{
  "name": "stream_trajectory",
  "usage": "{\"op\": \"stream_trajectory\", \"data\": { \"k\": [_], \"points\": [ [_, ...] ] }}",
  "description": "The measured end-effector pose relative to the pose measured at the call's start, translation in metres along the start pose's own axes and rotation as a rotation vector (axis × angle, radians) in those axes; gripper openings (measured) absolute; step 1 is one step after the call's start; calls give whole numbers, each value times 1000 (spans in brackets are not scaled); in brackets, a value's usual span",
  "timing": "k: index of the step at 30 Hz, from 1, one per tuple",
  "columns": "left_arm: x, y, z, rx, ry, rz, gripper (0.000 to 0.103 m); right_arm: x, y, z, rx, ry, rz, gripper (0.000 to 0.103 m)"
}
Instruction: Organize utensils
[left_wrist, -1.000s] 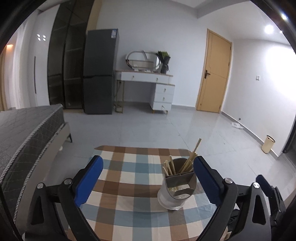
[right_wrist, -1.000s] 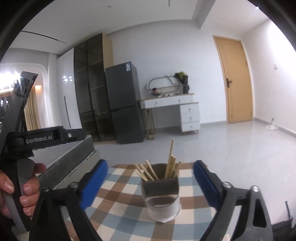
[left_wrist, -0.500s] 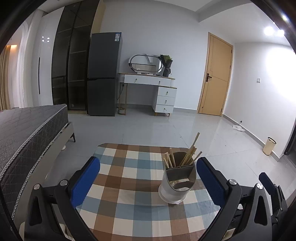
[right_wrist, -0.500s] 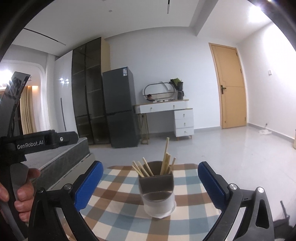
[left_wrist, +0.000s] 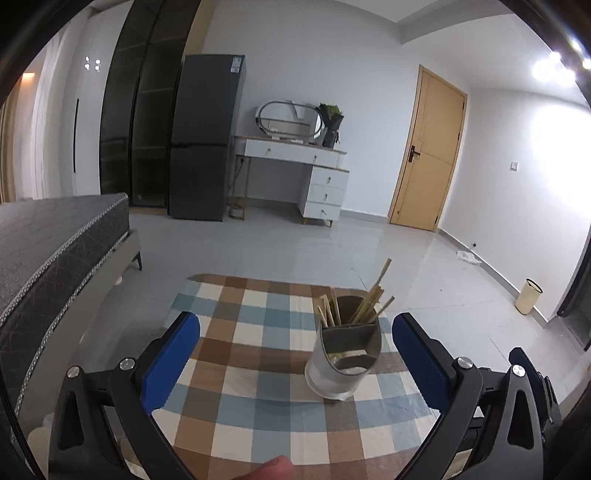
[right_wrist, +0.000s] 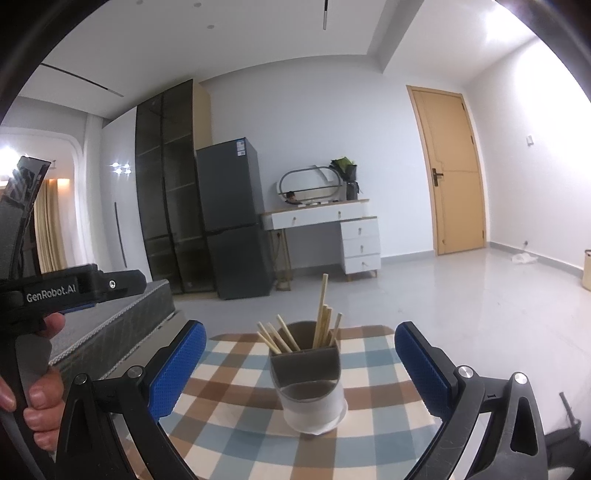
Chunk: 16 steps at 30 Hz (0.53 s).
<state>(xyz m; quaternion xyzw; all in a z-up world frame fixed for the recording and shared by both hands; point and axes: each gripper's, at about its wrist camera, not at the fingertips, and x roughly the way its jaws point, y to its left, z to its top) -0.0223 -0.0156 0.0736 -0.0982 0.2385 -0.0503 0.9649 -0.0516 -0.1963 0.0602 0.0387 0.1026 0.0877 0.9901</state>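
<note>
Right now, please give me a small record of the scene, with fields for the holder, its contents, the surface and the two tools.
holder: utensil holder upright on the cloth, divided into compartments
contents: chopsticks standing in the rear compartments; front compartment looks empty
surface: checked tablecloth
left tool: open, holds nothing
right tool: open, holds nothing, holder in line between its fingers

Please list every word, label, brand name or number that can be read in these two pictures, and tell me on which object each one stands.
"GenRobot.AI": white letters on the black body of the left gripper, seen in the right wrist view.
Stickers at the top of the dark fridge: too small and blurred to read in both views.
Utensil holder, chopsticks, checkered tablecloth: no text visible.
Nothing else is readable.
</note>
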Motion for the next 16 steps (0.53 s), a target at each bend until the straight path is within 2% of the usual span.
{"op": "stream_trajectory", "data": {
  "k": [8, 11, 16],
  "points": [
    [1, 1, -2, 1, 7, 1, 101, 0, 0, -1, 1, 3, 1, 103],
    [-4, 0, -2, 11, -22, 5, 101, 0, -1, -2, 4, 7, 0, 103],
    [-3, 1, -1, 10, -25, 12, 101, 1, -3, -2, 11, 12, -2, 103]
  ]
}}
